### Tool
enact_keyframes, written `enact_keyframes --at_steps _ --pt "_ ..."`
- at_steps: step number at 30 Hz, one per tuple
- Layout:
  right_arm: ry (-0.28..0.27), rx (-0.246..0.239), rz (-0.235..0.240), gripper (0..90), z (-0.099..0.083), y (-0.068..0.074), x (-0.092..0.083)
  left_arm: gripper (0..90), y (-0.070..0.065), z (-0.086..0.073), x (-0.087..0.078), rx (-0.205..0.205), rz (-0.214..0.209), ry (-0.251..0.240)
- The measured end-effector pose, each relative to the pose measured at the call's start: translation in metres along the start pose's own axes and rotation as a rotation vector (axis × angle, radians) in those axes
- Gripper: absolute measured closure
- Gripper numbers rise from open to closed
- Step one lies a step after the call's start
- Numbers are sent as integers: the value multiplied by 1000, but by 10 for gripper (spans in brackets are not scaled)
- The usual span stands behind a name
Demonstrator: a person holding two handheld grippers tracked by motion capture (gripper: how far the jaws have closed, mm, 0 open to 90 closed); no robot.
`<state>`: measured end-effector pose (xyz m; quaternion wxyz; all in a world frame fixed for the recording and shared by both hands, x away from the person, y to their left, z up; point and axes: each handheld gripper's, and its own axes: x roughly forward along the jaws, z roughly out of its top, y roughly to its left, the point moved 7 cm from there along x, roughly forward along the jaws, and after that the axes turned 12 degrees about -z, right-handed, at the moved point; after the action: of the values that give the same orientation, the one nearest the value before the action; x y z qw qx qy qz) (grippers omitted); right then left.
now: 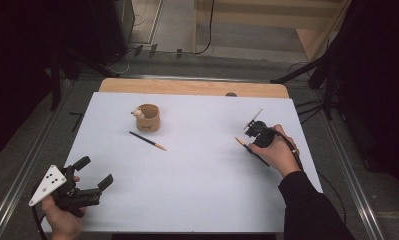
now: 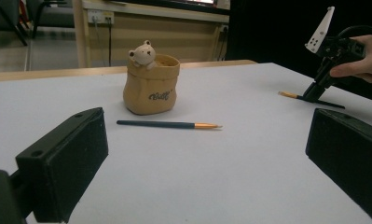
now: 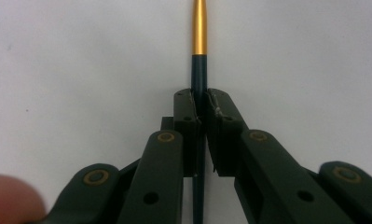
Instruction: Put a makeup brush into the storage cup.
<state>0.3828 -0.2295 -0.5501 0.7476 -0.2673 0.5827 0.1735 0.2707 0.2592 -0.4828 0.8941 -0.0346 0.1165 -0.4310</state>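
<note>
Pinched together, the jaws of the right gripper point(image 3: 200, 105) clamp a dark pen point(image 3: 198, 70) by its shaft, the gold end of the pen running out ahead of the pads over the white table cover point(image 3: 72, 60). Seen from above, that gripper point(image 1: 248, 140) sits at the right side of the table, tilted down to the surface in the person's right hand point(image 1: 277, 152), with the pen point(image 1: 252, 151) lying flat beneath it. At the near left corner the left gripper point(image 1: 94, 170) rests low in the left hand point(image 1: 62, 220), its jaws spread wide with nothing between them. Farther in, a second dark pen point(image 1: 147, 140) with a gold tip lies on the cover, well apart from both grippers. Just beyond it stands a tan pot point(image 1: 148, 117) shaped like a sack, upright, with a small bear figure point(image 2: 143, 55) on its rim
</note>
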Motion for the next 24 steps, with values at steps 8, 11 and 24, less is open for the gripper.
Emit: enact_keyframes --at_steps 8,11,24 --pt "-87 33 -1 847 -2 -1 -9 0 -3 0 6 -11 -17 1" --pt "-111 27 -1 847 -2 1 -14 0 -4 1 13 -14 -28 6" --pt "-240 31 12 847 -7 16 -34 0 -24 10 50 -19 -101 5"
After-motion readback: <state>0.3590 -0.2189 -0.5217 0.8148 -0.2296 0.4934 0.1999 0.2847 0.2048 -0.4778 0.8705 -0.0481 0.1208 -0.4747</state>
